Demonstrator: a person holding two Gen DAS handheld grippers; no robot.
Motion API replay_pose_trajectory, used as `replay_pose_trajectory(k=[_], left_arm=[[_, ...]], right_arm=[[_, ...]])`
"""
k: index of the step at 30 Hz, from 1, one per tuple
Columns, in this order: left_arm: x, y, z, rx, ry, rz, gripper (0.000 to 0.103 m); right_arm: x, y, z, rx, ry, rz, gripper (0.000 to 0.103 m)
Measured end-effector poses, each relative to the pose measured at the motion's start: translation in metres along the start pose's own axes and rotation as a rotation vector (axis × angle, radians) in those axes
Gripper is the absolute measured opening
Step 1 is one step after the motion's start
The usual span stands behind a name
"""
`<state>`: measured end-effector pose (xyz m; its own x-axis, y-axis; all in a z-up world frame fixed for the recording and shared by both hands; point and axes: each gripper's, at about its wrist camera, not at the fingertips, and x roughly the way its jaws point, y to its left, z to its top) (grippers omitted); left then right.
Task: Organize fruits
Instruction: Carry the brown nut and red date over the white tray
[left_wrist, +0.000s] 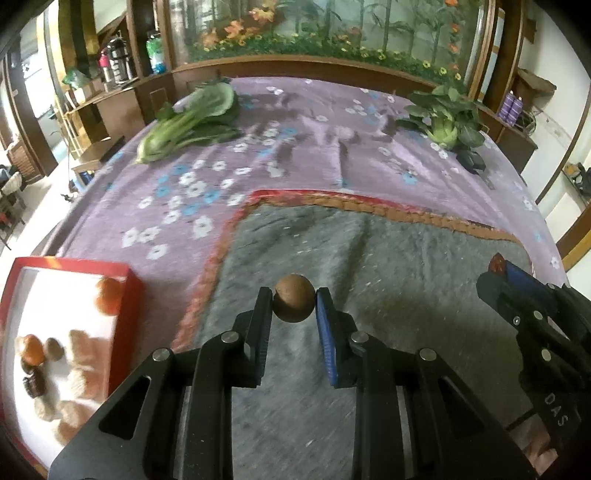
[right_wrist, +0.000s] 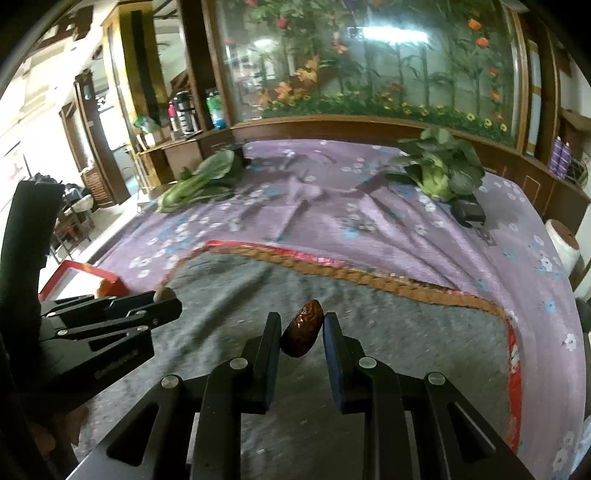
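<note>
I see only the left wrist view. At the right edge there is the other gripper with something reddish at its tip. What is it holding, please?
Observer: The right gripper is shut on a wrinkled dark red-brown date, pinched between its two pads.
Operator: Is the date lifted, or does it lie on the blanket?
Observer: It looks lifted above the grey blanket; nothing under it touches it.
Operator: Is there anything at the right side of the bed that I cannot see?
Observer: Yes, a white roll stands at the right edge of the bed, beyond the purple flowered sheet.
</note>
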<state>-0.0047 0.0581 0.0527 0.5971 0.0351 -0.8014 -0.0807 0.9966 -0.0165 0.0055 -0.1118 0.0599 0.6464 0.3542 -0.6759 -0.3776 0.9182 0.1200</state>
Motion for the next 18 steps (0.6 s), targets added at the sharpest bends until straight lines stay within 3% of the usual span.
replay_pose_trajectory(k=[8, 18], left_arm=[[-0.034, 0.041, -0.02, -0.04, -0.033, 0.044, 0.023], [-0.072, 0.124, -0.049, -0.141, -0.051, 0.119, 0.023]], right_arm=[[-0.012, 0.054, -0.005, -0.06, 0.005, 0.081, 0.022], [-0.005, 0.145, -0.013, -0.176, 0.032, 0.225, 0.022]])
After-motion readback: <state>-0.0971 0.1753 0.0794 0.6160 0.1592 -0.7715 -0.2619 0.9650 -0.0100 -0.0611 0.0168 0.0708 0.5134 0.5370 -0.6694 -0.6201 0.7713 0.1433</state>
